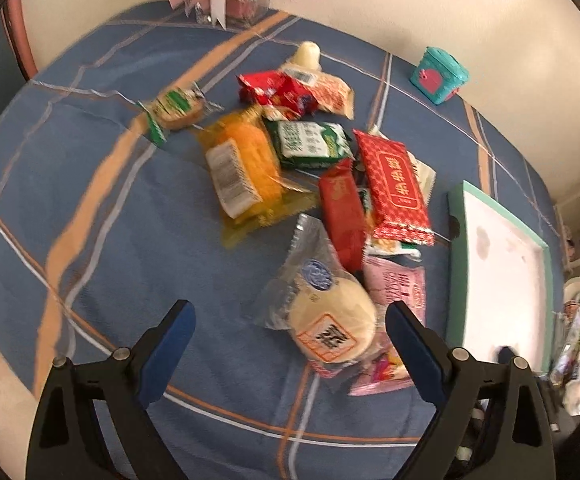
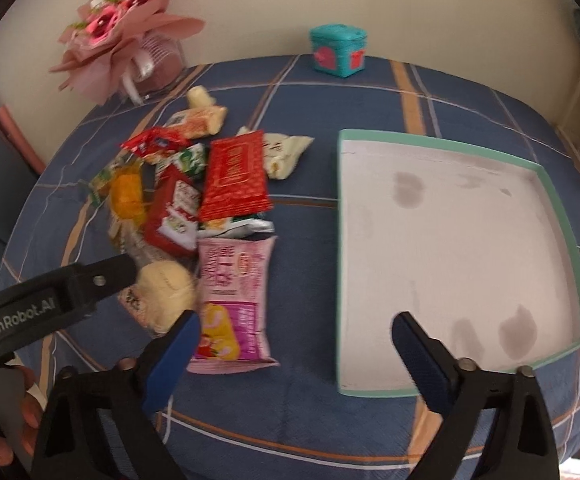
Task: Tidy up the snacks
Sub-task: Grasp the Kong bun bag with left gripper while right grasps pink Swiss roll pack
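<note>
A pile of wrapped snacks lies on the blue checked tablecloth (image 1: 137, 248). It holds a round pale bun in clear wrap (image 1: 330, 328), a pink packet (image 2: 231, 300), a red patterned packet (image 1: 394, 184), a yellow snack (image 1: 245, 168) and a green packet (image 1: 314, 144). My left gripper (image 1: 290, 340) is open just above the near end of the pile, with the bun between its fingers. It shows in the right wrist view (image 2: 101, 276) beside the bun (image 2: 165, 292). My right gripper (image 2: 296, 344) is open and empty between the pink packet and the tray (image 2: 562, 216).
The shallow white tray with a mint-green rim (image 1: 458, 248) lies right of the pile and holds nothing. A teal gift box (image 2: 338, 50) stands at the table's far edge. A pink bouquet (image 2: 121, 28) stands at the far left.
</note>
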Motion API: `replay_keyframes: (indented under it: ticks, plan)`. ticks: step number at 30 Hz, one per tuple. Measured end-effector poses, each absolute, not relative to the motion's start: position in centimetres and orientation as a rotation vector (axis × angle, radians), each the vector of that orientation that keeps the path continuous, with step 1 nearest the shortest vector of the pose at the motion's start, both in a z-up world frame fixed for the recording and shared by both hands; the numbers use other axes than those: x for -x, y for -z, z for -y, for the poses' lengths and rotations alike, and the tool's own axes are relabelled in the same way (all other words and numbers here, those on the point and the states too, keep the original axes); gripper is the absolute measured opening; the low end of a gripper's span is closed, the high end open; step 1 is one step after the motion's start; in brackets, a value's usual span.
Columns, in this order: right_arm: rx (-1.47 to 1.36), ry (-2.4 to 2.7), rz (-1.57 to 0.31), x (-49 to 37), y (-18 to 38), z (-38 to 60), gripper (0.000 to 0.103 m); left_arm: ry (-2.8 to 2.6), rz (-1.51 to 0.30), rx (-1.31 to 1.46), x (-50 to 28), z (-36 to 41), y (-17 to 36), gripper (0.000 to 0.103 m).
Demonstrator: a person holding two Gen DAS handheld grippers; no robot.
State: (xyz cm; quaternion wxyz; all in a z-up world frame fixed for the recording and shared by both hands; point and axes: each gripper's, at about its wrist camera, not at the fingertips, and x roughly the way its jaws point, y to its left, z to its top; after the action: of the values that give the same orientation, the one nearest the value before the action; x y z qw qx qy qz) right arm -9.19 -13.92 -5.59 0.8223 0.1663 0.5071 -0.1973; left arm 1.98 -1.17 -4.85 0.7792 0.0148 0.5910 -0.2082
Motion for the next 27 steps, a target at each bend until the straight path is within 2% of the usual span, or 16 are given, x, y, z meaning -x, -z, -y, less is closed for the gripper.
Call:
replay_keyframes:
  ticks: [2,5,7,12,20,27]
  plan:
    - [-0.337,0.405,-1.099,8.6,6.1,13.5,0.084,0.465,-1.312,-0.022,-2.0,1.6,5.5,0.089]
    - [-0.307,0.386,-1.112,7.9,6.5,12.9,0.075,0.472,-1.341,-0.022,-2.0,2.1,6.1,0.088]
    - [-0.297,0.374,-1.124,7.5,6.8,12.6,0.070,0.478,-1.361,-0.004,-2.1,2.3,6.5,0.082]
    - [-0.281,0.343,-1.154,6.6,7.6,12.0,0.067,0.491,-1.397,0.024,-2.2,2.7,7.4,0.073]
    - [-0.309,0.317,-1.161,5.8,8.3,11.9,0.052,0.473,-1.387,0.004,-2.6,3.1,7.9,0.069]
    - [-0.368,0.299,-1.157,5.1,8.9,12.6,0.051,0.453,-1.359,-0.006,-2.8,2.7,7.4,0.062]
